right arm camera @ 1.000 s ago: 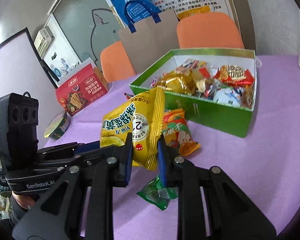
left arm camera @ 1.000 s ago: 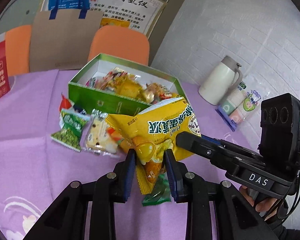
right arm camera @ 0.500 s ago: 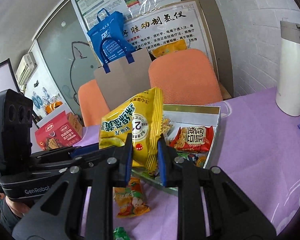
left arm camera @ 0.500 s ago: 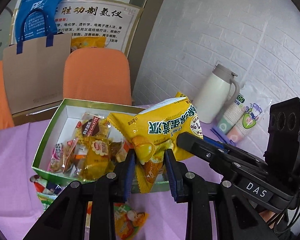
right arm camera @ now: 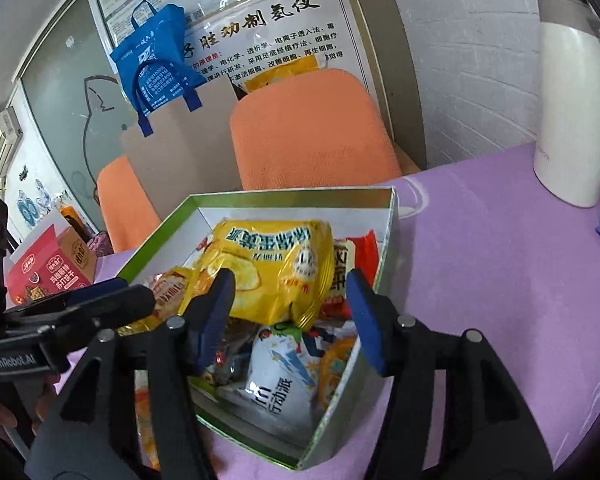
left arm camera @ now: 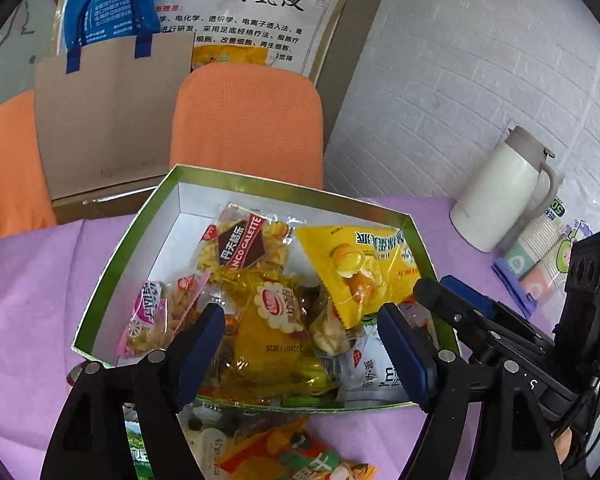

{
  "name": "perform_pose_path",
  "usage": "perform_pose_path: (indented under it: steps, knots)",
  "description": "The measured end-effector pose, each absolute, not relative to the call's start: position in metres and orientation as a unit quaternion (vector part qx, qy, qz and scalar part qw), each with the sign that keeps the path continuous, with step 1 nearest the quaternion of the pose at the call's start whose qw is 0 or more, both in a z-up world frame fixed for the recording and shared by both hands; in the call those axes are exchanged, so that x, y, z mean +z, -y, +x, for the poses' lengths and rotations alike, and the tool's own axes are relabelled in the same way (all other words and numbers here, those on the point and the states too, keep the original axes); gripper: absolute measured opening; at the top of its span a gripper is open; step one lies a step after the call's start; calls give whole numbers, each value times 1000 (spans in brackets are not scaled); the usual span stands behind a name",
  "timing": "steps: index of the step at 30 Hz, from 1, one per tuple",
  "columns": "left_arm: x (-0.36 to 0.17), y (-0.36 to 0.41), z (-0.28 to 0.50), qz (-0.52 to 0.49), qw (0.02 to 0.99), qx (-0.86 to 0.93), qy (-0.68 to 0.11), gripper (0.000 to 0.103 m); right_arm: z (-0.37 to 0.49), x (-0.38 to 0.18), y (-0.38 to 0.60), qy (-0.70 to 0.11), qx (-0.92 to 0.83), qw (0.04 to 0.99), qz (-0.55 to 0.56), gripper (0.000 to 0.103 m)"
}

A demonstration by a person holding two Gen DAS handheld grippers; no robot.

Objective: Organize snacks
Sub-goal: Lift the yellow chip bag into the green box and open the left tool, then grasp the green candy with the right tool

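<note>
Table: purple cloth (left arm camera: 28,280) is lying under the green cardboard box (left arm camera: 100,280).
Bag: yellow crinkly snack bag (left arm camera: 360,268) is resting inside.
Grippers: left gripper (left arm camera: 300,344) and right gripper (right arm camera: 290,312) are gaping wide, holding nothing.
Tip: lifting straight up should avoid snagging packets.

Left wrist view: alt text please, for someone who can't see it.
A yellow snack bag lies atop other snacks in a green box on a purple tablecloth, with the open left gripper over it. The right gripper enters from the right.

Office or clinic room: wall poster (left arm camera: 236,20), orange chairs (left arm camera: 246,120), purple-clothed table (right arm camera: 480,260)
</note>
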State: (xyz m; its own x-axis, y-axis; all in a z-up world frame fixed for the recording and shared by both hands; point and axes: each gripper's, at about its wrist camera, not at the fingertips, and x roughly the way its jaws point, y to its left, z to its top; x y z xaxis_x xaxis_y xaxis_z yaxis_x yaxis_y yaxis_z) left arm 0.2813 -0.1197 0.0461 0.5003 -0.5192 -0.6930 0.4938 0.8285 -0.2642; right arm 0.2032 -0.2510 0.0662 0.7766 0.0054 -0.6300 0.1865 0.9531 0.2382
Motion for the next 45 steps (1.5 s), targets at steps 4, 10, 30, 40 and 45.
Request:
perform_pose_path:
  steps: [4, 10, 30, 40, 45]
  knots:
    - [46, 117, 276, -7, 867, -284, -410, 80, 187, 68, 248, -330, -43, 932, 140, 59]
    - [63, 107, 245, 8, 875, -273, -400, 83, 154, 101, 236, -300, -27, 945, 130, 63]
    - [18, 41, 101, -64, 849, -279, -445, 84, 19, 89, 191, -355, 2, 923, 146, 70]
    - [-6, 6, 75, -89, 847, -272, -449, 83, 31, 46, 148, -422, 33, 897, 127, 56]
    - [-9, -10, 76, -106, 846, -267, -449, 81, 47, 38, 128, -431, 51, 893, 116, 55]
